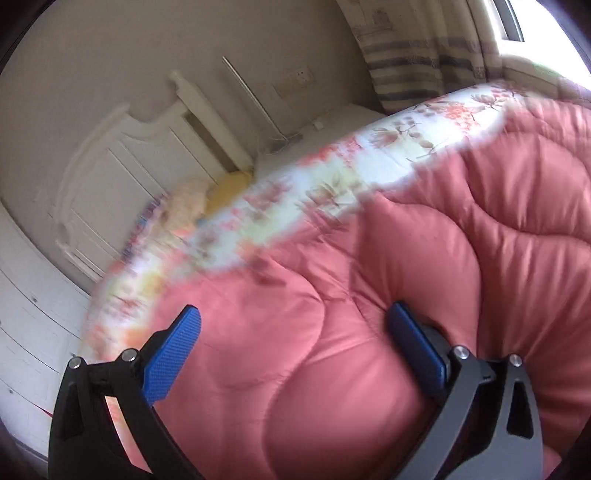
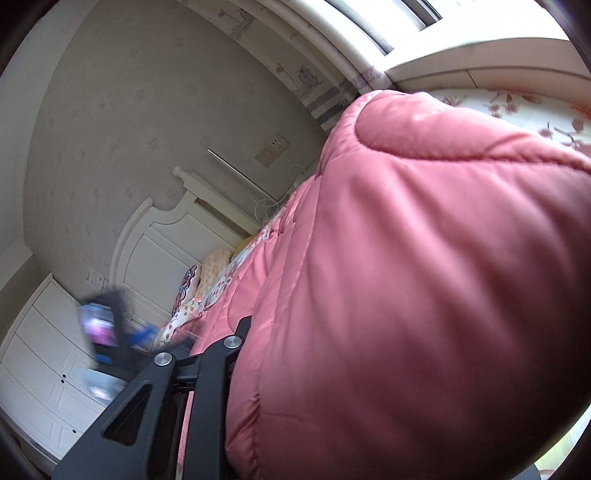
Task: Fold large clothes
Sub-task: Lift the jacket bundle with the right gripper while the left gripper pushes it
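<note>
A big pink quilted garment (image 1: 406, 295) lies spread over a bed with a floral sheet (image 1: 332, 173). My left gripper (image 1: 295, 312) hovers just above it, blue pads (image 1: 173, 358) wide apart, open, with nothing pinched. In the right wrist view a thick fold of the garment (image 2: 406, 277) is raised and fills the frame. It covers the fingertips of my right gripper (image 2: 258, 325), which is shut on that fold; only its left finger (image 2: 221, 365) shows. The left gripper (image 2: 110, 328) appears there as a blur at the left.
A white headboard (image 1: 122, 177) and pillows (image 1: 188, 206) stand at the bed's far end. White drawers (image 2: 44, 362) are at the left. A striped curtain (image 1: 424, 59) and a bright window (image 2: 388, 22) lie beyond the bed. A wall socket (image 2: 271, 147) sits above the headboard.
</note>
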A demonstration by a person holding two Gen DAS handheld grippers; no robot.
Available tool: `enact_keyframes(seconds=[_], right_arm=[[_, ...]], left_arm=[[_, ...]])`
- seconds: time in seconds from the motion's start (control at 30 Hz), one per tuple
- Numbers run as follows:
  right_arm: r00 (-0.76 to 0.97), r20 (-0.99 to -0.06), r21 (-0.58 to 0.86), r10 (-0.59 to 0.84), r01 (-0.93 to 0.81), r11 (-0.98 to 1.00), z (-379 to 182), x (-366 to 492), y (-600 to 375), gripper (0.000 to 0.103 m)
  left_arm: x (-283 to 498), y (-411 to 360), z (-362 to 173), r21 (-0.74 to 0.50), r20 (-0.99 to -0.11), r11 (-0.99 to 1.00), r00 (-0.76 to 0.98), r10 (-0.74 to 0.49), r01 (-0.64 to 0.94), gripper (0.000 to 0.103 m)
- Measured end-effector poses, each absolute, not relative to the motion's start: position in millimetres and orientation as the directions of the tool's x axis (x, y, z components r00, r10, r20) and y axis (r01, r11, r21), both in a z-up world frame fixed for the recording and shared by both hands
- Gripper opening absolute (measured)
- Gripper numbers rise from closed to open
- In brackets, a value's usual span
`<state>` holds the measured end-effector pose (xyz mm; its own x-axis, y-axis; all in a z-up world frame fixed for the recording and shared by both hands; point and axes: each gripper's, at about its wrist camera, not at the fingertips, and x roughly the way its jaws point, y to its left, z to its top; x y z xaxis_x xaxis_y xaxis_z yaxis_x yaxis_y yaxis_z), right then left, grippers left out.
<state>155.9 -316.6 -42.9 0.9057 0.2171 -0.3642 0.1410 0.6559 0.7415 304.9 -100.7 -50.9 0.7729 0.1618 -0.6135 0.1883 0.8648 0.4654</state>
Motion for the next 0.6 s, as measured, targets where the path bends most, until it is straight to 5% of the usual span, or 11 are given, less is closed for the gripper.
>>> enact_keyframes(seconds=[0.3,0.47,0.6], right_arm=[[0.95,-0.301,0.42,0.085,0.052,0.906,46.9,144.0,-230.3,0.033],[0.957,-0.288,0.255,0.021,0.055,0.965,70.8,150.9,-164.8,0.033],[0.96,-0.28,0.136,-0.024,0.064,0.989,78.8,158.5,-122.3,0.033]], left_arm=[[327.6,-58.7,-48.1,0.221,-0.713,0.96,0.7,0.039,0.171,0.101],[321.7,-65.6,-48.7,0.293,-0.676,0.944,0.731,0.094,0.149,0.101],[314.4,-30.8,-22.9,0.161,-0.686,0.981,0.727,0.032,0.109,0.1]])
